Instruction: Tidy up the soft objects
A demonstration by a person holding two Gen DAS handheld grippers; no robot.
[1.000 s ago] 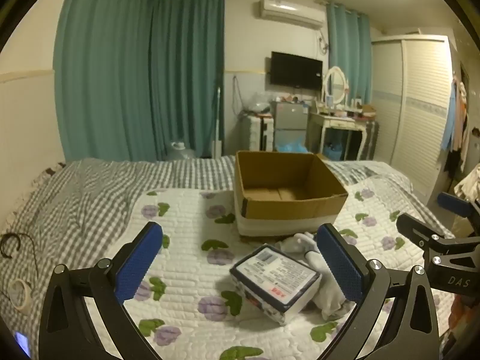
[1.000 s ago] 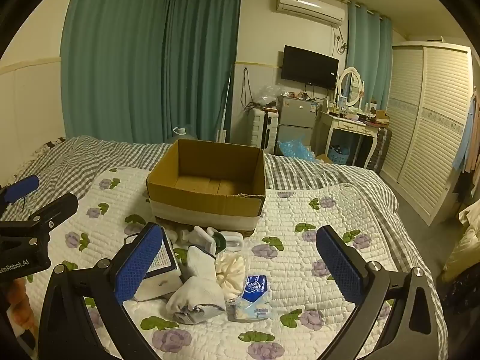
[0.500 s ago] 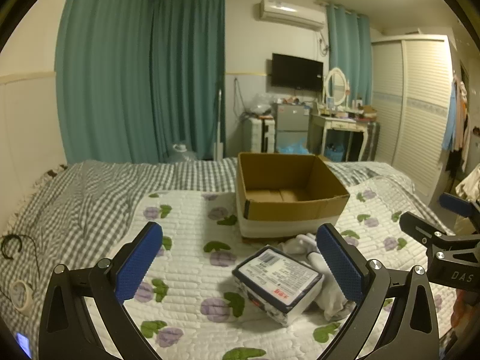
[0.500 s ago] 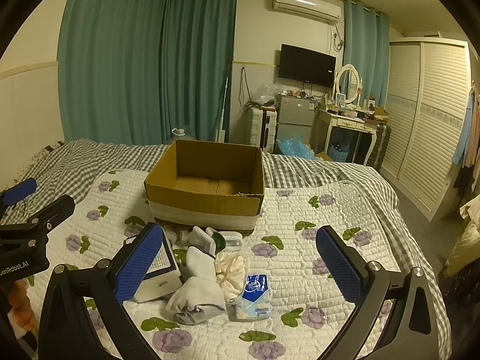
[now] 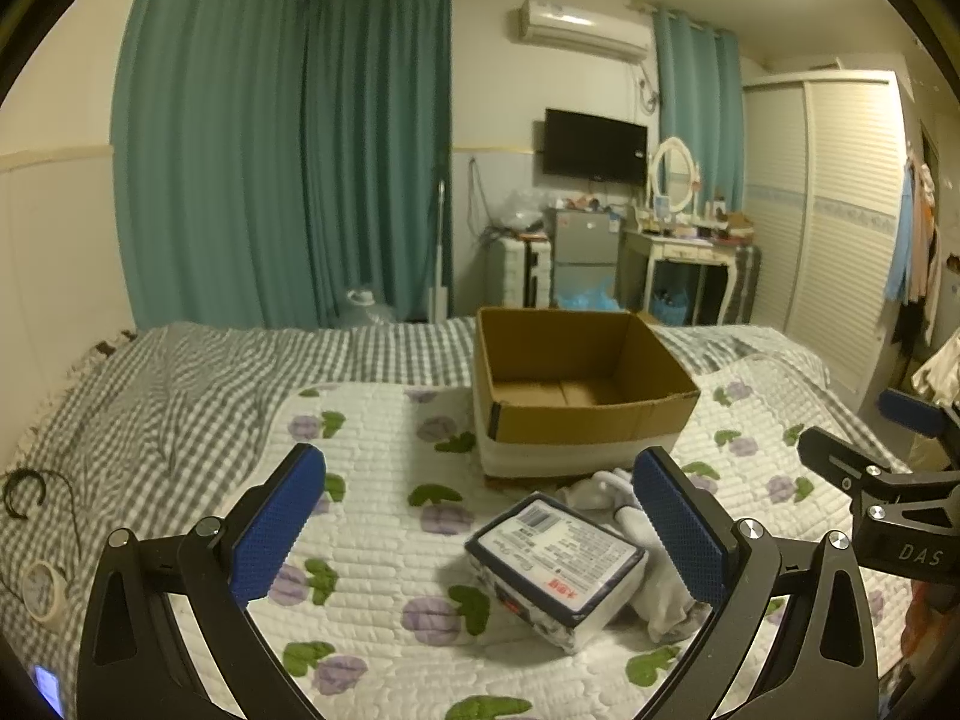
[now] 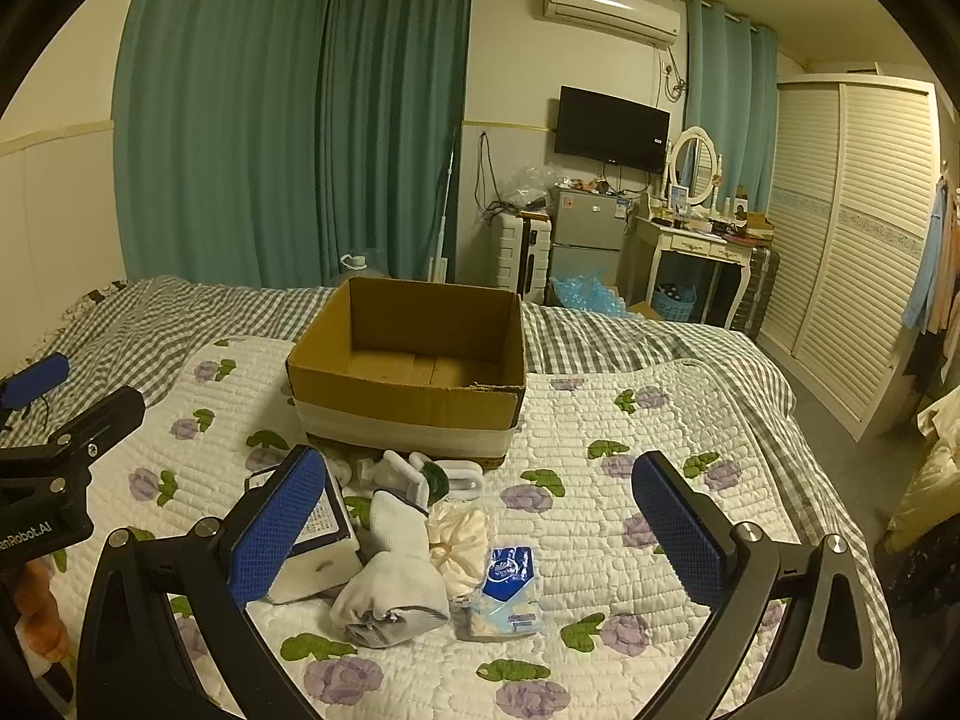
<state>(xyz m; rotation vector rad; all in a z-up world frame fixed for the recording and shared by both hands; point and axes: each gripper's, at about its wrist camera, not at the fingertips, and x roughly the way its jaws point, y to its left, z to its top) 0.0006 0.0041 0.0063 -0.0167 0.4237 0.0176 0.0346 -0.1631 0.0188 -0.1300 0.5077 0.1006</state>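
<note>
Eyeing the soft pile on the bed's quilt (image 6: 600,516), just before the empty cardboard box (image 6: 414,402): white socks (image 6: 393,585), a tissue packet (image 6: 501,594), a wrapped tissue pack (image 5: 555,564). All look light and squashy, so we'd pinch mid-bulk. Our left gripper (image 5: 480,534) and right gripper (image 6: 480,534) hover, jaws wide apart, holding nothing.

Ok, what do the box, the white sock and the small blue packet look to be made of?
Box: brown corrugated cardboard, matte, with a torn front rim and a white band around its base. White sock: soft ribbed knit fabric, slumped and folded. Blue packet: glossy thin plastic film, crinkled, probably holding tissues.
</note>
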